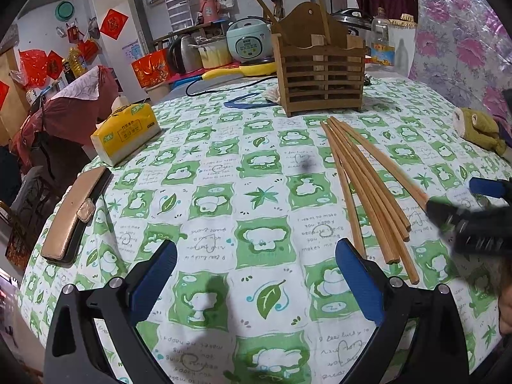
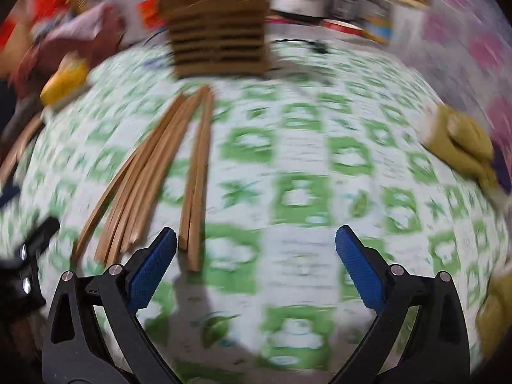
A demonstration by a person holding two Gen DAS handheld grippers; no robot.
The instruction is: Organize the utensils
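The left claw (image 1: pixel 256 276) hangs with fingers spread wide, gripping nothing, above the green-patterned surface (image 1: pixel 224 172); the right claw (image 2: pixel 256 264) is likewise agape and bare, its view blurred; the wooden chopsticks (image 1: pixel 368 188) lie fanned flat just beside both; beyond their tips stands the slatted wooden holder (image 1: pixel 321 80); a yellow tissue pack (image 1: pixel 126 132) sits well off left.

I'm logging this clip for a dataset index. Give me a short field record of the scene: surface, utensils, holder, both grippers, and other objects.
surface: table with green-and-white tablecloth
utensils: wooden chopsticks lying loose on the cloth
holder: slatted wooden chopstick holder, upright beyond the chopsticks, a few sticks inside
left gripper: open, empty, above the cloth
right gripper: open, empty, near the chopstick ends; view blurred
other: yellow tissue pack, wallet, plush toy
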